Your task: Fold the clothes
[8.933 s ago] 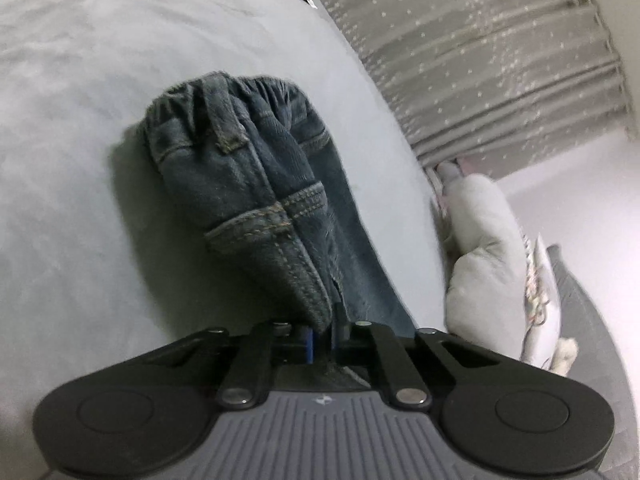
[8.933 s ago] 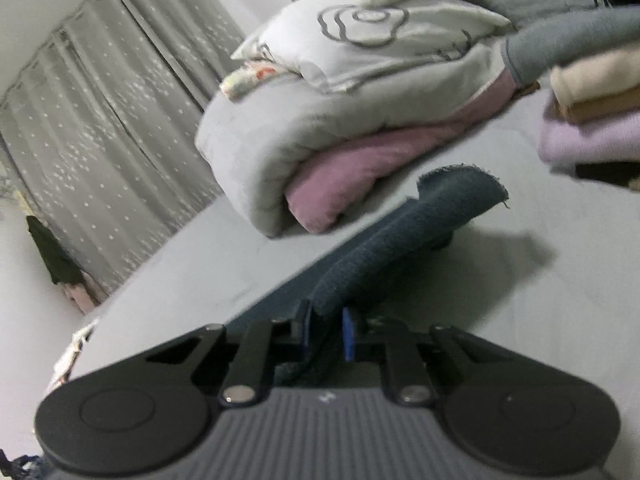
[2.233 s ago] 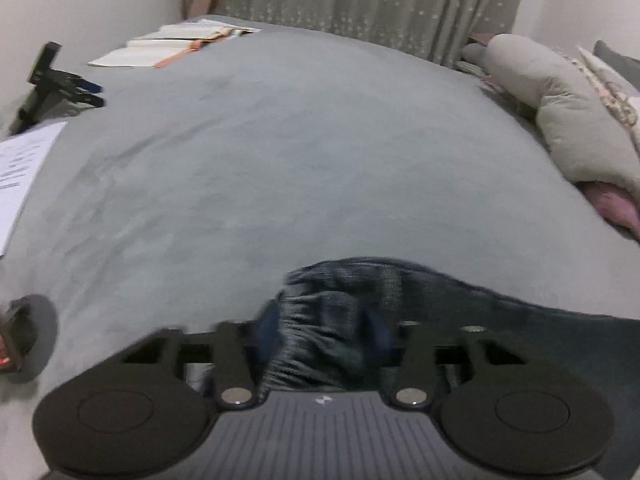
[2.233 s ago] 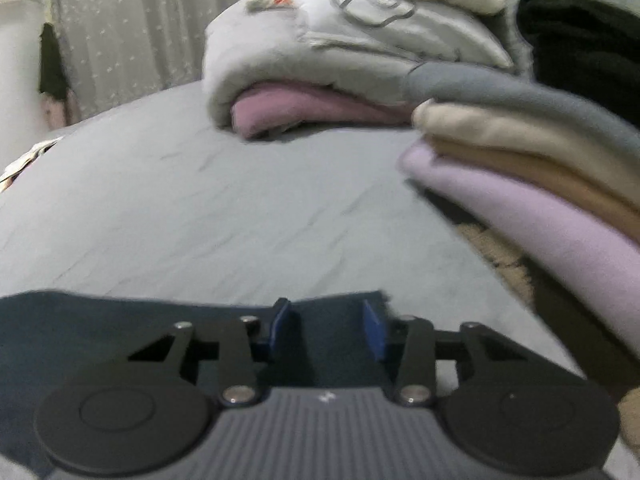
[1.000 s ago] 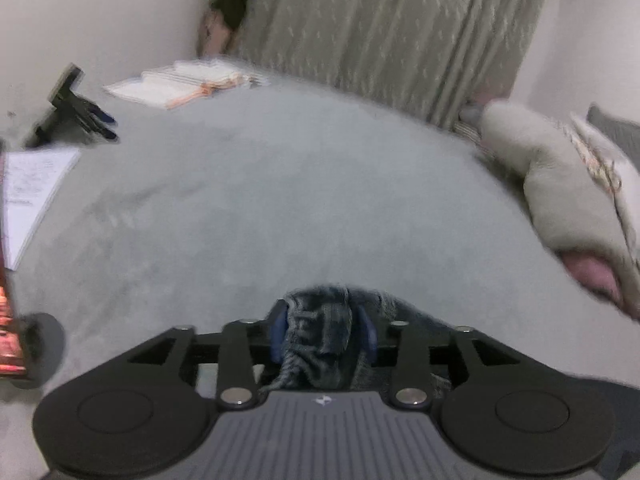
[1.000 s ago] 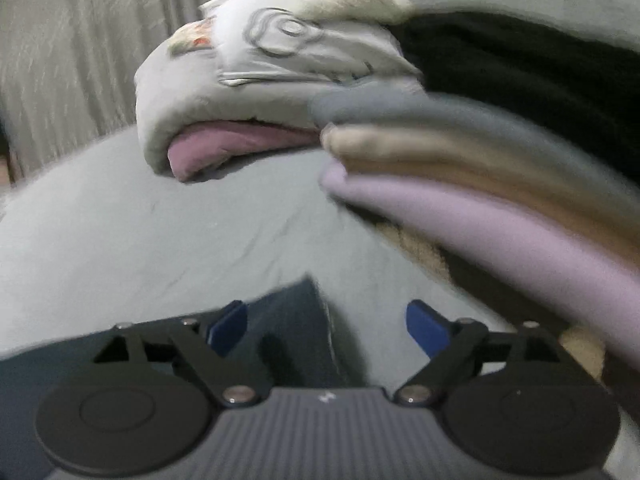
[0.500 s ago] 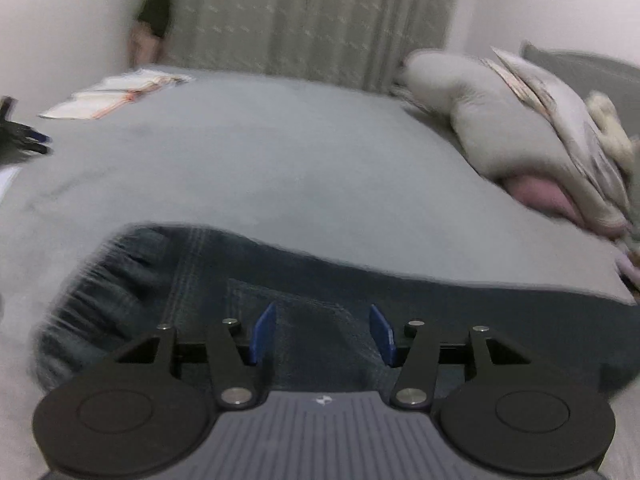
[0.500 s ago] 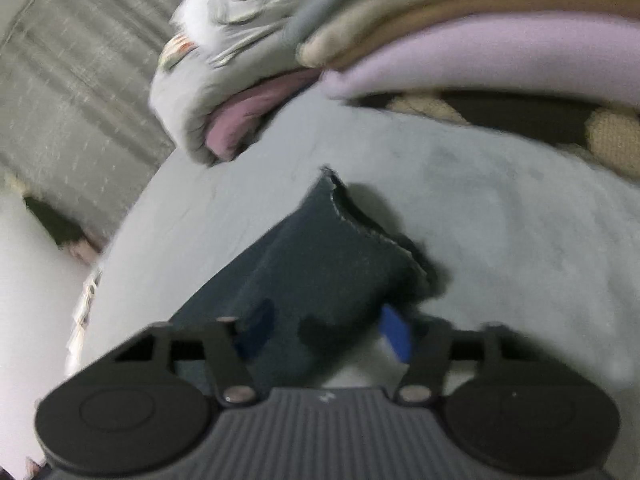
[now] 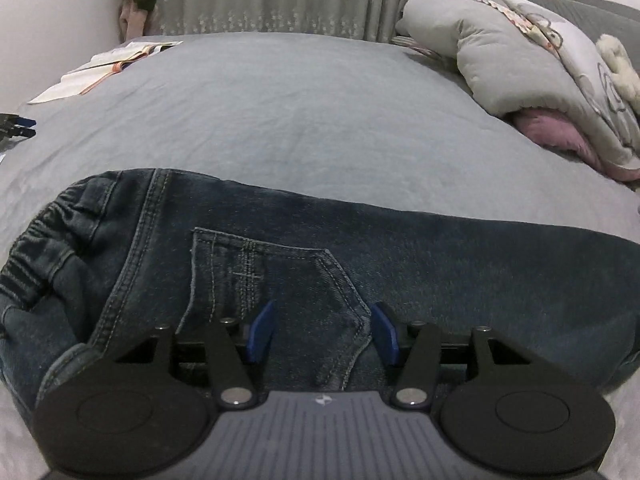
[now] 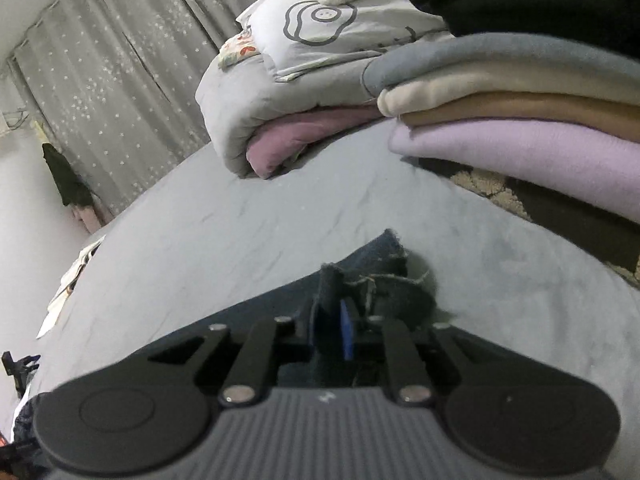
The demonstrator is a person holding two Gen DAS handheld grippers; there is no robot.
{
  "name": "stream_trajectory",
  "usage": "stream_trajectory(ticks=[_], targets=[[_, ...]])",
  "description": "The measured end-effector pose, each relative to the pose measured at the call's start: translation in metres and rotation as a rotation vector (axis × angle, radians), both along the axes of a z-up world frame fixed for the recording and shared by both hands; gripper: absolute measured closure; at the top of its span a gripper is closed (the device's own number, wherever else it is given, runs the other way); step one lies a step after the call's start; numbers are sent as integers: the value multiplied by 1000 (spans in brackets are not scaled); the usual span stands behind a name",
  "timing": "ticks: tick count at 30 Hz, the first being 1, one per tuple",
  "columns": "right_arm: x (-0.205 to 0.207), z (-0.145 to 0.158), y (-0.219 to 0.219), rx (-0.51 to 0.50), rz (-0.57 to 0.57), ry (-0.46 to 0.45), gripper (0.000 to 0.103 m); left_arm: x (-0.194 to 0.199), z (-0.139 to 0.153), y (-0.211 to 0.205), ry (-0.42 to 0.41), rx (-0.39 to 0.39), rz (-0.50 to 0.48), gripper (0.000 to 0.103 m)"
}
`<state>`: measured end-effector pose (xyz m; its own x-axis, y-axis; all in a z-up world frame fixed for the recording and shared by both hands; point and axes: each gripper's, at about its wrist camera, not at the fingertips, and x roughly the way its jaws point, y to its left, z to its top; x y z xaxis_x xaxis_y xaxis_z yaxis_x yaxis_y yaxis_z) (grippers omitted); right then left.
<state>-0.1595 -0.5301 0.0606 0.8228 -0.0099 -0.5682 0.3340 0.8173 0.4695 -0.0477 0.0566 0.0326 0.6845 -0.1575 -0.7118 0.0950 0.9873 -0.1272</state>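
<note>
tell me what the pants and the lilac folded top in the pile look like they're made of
The pants look like dark blue denim: faded wash, pale double stitching around the back pocket, a gathered stretchy waistband, and a frayed raw hem by the right claw. The lilac top looks like soft fleece or brushed knit, matte and slightly fuzzy, with thick rounded folds; the exact fabric is unclear.

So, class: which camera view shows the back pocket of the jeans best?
The left wrist view: the back pocket lies flat and sharply stitched, just ahead of the open left gripper. The right wrist view shows only the frayed hem of the jeans, no pocket.
</note>
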Motion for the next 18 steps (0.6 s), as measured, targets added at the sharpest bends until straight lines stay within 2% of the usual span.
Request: stream_trajectory(ticks=[1,2,4,6,8,9,14,17,18], targets=[[-8,0,-5,4,-36,-8,63,0,0,0,0,2,-3,50],[-13,0,-9,-3,-65,-1,59,0,1,-1,0,5,-5,50],[-24,-3,-17,-88,-110,85,57,3,0,-4,1,9,-13,50],[-24,-14,-18,-152,-48,188,57,6,-2,-4,3,12,-18,49],[-26,-24,-14,-192,46,246,59,6,-2,-6,5,13,-19,49],[-28,-26,-10,-232,87,253,59,6,-3,-7,5,16,-20,49],[-34,-29,7,-293,225,268,58,9,-5,-10,4,31,-20,48],[-34,-23,21,-207,317,212,60,8,-5,-14,5,41,-19,48],[-28,-23,28,-224,339,204,61,9,-5,-15,5,45,-21,48]])
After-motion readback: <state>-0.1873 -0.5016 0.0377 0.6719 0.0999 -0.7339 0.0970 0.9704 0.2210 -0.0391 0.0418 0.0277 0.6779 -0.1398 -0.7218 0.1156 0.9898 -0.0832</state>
